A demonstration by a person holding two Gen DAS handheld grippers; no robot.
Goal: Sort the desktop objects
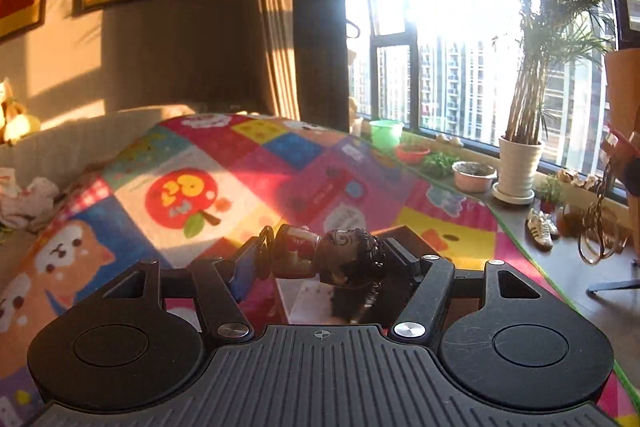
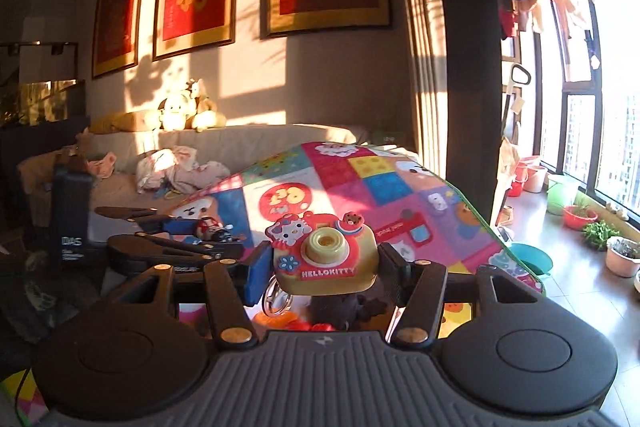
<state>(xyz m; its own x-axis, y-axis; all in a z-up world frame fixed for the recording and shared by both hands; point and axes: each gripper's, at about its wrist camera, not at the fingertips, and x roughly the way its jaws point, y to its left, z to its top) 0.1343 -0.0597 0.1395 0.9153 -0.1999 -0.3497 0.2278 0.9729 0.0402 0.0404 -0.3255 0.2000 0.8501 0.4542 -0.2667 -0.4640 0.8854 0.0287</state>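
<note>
My left gripper (image 1: 324,261) is shut on a small figurine keychain (image 1: 320,251) that lies sideways between the pads, with its dark-haired head to the right and a metal ring to the left. It hangs above the colourful play mat (image 1: 240,187). My right gripper (image 2: 324,263) is shut on a red and yellow Hello Kitty toy camera (image 2: 326,259), from which a key ring (image 2: 276,297) dangles at the lower left. In the right wrist view, the left gripper (image 2: 200,231) with the figurine (image 2: 212,227) shows at the left, raised off the mat.
A dark toy (image 2: 340,307) and red-orange pieces (image 2: 304,325) lie below the right gripper. A black box (image 2: 70,219) stands at the left. A sofa (image 2: 240,139) with clothes is behind the mat. A potted palm (image 1: 520,163), bowls (image 1: 474,177) and shoes (image 1: 540,227) line the window sill.
</note>
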